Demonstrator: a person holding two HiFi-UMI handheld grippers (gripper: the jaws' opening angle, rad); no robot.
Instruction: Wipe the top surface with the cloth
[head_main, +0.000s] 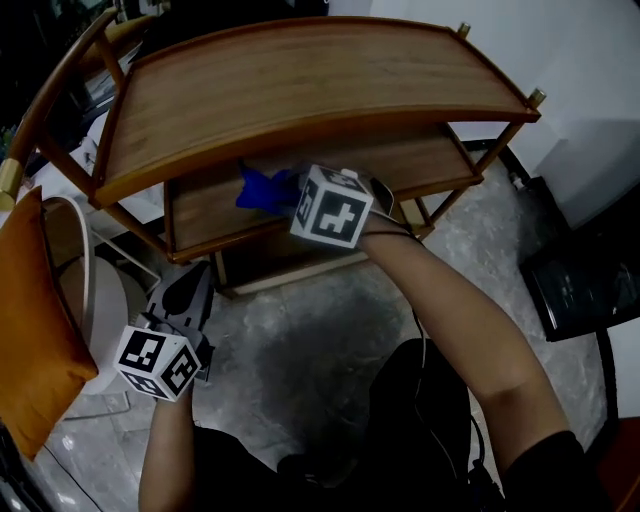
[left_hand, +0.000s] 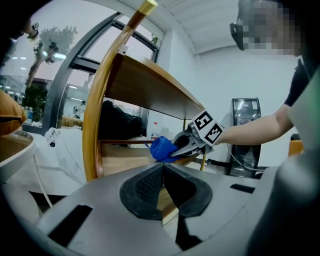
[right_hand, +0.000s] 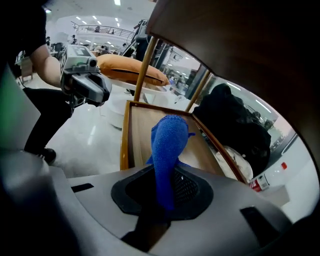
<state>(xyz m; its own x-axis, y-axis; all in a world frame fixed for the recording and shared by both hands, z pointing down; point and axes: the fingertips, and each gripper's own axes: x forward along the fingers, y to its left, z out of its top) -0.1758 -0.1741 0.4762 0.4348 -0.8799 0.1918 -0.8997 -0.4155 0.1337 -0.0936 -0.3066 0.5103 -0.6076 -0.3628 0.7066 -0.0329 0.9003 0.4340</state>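
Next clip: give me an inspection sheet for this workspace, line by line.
Surface: curved wooden top shelf, bare, cloth not on it.
Job's things: blue cloth, held at the lower shelf level, below the top.
Clutter: nothing seen on the top.
Claws: right claw shut on the blue cloth; left claw shut, empty, held low beside the shelf.
Cables: black cable along the right forearm.
Surroundings: orange cushion at left; grey marble floor.

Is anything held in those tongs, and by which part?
The right tongs pinch the blue fabric cloth by one bunched end; the left tongs are shut and empty.
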